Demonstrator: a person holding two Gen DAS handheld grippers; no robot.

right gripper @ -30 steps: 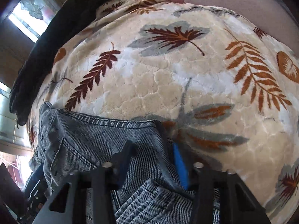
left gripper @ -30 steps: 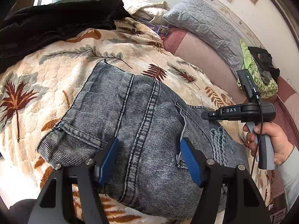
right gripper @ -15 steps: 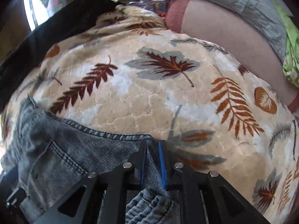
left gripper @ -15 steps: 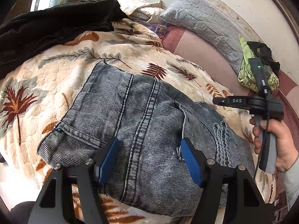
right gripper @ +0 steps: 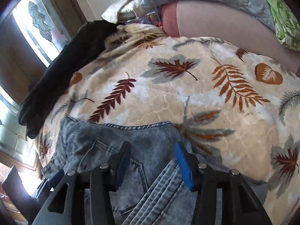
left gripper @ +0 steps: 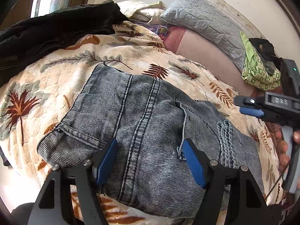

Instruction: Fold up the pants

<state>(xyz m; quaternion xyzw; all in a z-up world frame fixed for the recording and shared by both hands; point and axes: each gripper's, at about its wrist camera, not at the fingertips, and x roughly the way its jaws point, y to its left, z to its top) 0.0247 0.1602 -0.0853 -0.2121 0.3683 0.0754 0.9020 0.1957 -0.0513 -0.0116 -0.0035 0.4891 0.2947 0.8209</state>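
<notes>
Grey-blue denim pants (left gripper: 150,136) lie folded into a compact rectangle on a bed covered by a cream blanket (left gripper: 61,82) printed with brown and grey leaves. The left gripper (left gripper: 150,161) hovers over the near edge of the pants, its blue pads spread wide with denim showing between them but not pinched. A moment ago the right gripper (right gripper: 151,165) was pressed together on the fabric at the far right corner of the fold; now its jaws are opening, nothing is clamped, and it has lifted away to the right, held by a hand (left gripper: 283,148). This suggests the fold has just been laid down and released. A black garment (left gripper: 56,31) lies at the far left, a grey pillow (left gripper: 202,20) further back
</notes>
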